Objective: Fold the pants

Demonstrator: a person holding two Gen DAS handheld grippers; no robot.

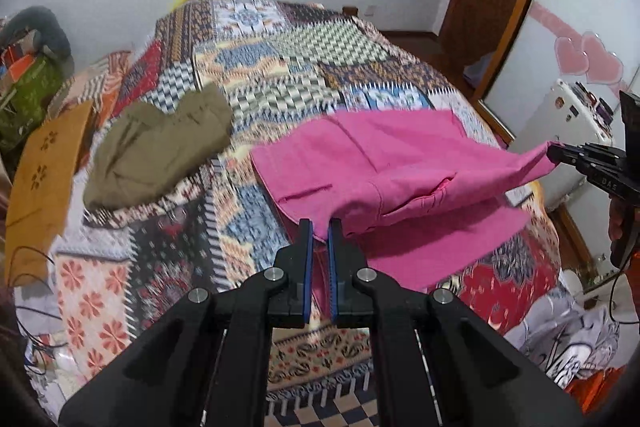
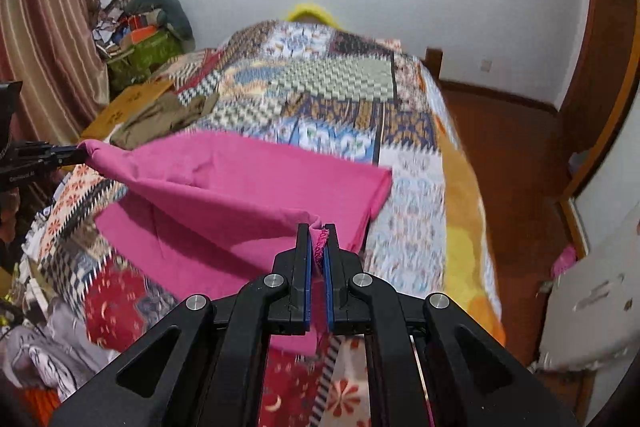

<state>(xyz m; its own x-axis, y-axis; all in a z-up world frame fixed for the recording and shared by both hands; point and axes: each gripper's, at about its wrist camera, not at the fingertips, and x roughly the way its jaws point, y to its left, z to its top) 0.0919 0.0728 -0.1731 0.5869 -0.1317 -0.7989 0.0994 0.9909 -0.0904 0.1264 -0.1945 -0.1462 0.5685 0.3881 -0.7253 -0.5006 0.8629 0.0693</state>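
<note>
Pinching one corner each, the left gripper (image 1: 319, 227) and right gripper (image 2: 318, 231) hold the pink pants (image 1: 384, 163) lifted and stretched between them above the patchwork bed (image 1: 280, 67). Farther back, olive pants (image 1: 160, 151) lie crumpled beside a brown board (image 1: 44, 179).

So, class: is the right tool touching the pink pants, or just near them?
Touching. In the right wrist view, the right tool has pink pants fabric pinched between its blue pads; the left wrist view shows the cloth pulled taut from it.
</note>
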